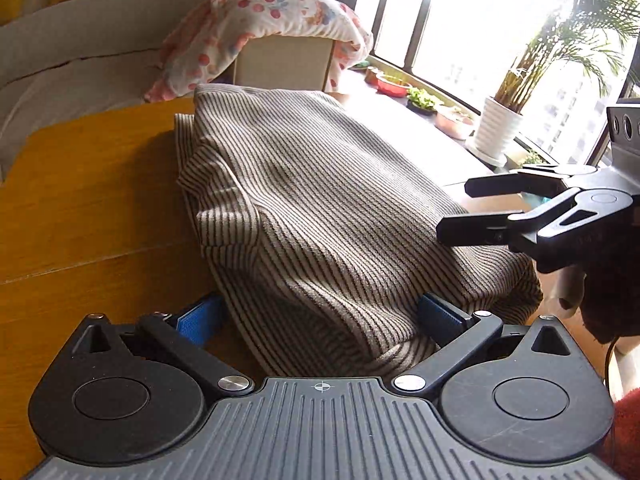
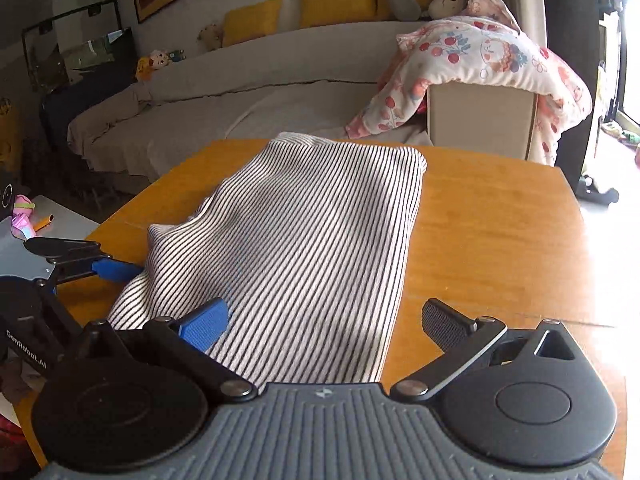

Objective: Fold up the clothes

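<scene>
Wooden tabletop [image 2: 500, 240] carries a striped shirt [image 2: 312, 240], folded, lying from the near edge toward the far edge, partly bunched. Left gripper [image 1: 320, 316] jaws apart, shirt's near end between them. Right gripper [image 2: 324, 320] jaws apart over the shirt's near hem.

A cream garment [image 2: 304, 240] with thin dark stripes lies on an orange-brown wooden table [image 2: 492, 232], black grippers carry blue pads [image 2: 204, 326], and toward the upper frame sit a beige sofa [image 2: 248, 92], yellow cushions [image 2: 336, 0] and a white blanket [image 2: 480, 52] printed with red cherries.
</scene>
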